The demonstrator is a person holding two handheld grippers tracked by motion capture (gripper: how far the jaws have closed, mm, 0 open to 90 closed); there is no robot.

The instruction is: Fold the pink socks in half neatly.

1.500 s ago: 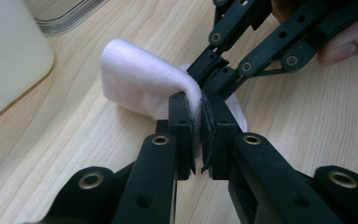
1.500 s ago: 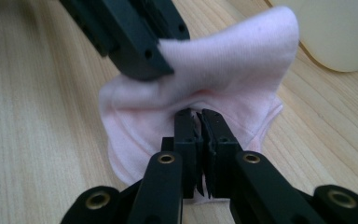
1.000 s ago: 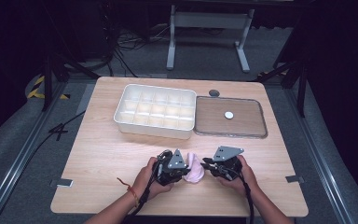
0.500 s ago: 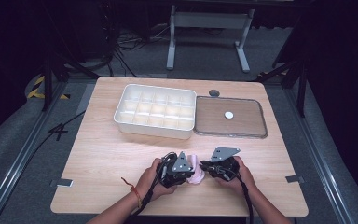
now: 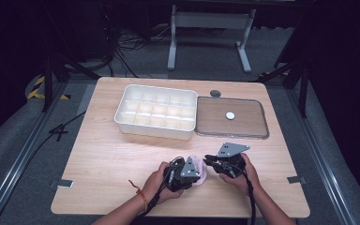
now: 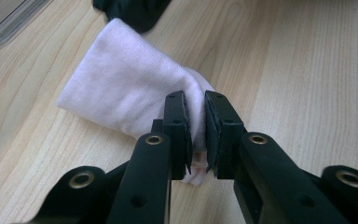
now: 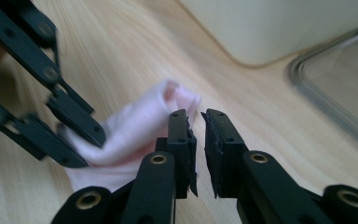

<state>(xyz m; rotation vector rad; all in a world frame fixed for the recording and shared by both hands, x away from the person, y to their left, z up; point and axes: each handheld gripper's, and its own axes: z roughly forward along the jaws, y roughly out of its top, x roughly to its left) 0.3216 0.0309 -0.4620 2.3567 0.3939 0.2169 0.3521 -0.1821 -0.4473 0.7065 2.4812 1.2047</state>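
A small pink cloth lies bunched on the wooden table near its front edge, between my two grippers. In the left gripper view my left gripper pinches a fold of the cloth. Its jaws have just eased apart a little, with the fabric still between them. My right gripper sits at the cloth's other end, its jaws nearly together with nothing showing in the narrow gap. The left gripper shows there too, on the cloth. From above, the left gripper and right gripper face each other.
A white compartment tray stands at the table's middle back. A clear lid with a white knob lies to its right. A small dark disc sits behind them. Bare wood lies to the left and right of the hands.
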